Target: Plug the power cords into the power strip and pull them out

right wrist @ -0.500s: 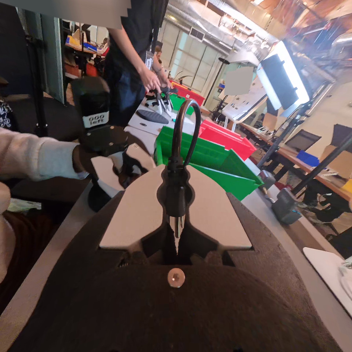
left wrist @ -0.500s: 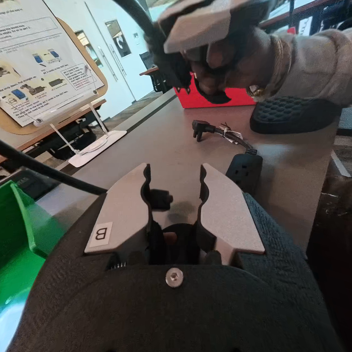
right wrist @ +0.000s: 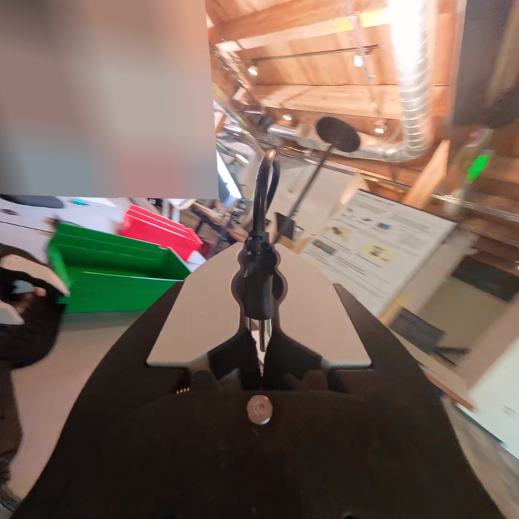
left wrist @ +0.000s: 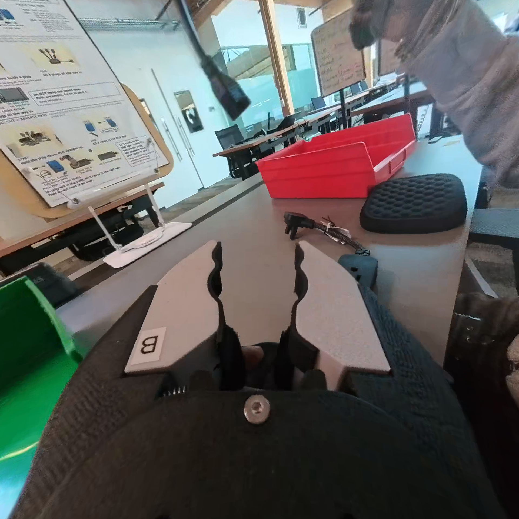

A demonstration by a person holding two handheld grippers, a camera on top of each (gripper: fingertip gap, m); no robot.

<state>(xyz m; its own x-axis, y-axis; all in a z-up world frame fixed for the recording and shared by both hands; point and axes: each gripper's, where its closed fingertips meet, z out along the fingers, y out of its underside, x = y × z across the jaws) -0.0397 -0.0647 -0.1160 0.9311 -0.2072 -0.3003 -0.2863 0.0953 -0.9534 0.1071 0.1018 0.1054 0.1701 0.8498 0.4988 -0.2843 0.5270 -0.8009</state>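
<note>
Left gripper (left wrist: pixel 257 269) gapes wide, empty, mid-frame above grey counter (left wrist: pixel 252 224). Right gripper (right wrist: pixel 259 252) clamps black three-prong cord plug (right wrist: pixel 258 292), prongs toward camera, frame centre.

Left gripper (left wrist: pixel 257 269) sits low in the frame, fingers spread wide apart, nothing between them, pointing forward. Right gripper (right wrist: pixel 259 254) is tilted up, fingers squeezed in around something dark at center frame. In the left wrist view, a light sleeve (left wrist: pixel 460 84) fills the upper right.
</note>
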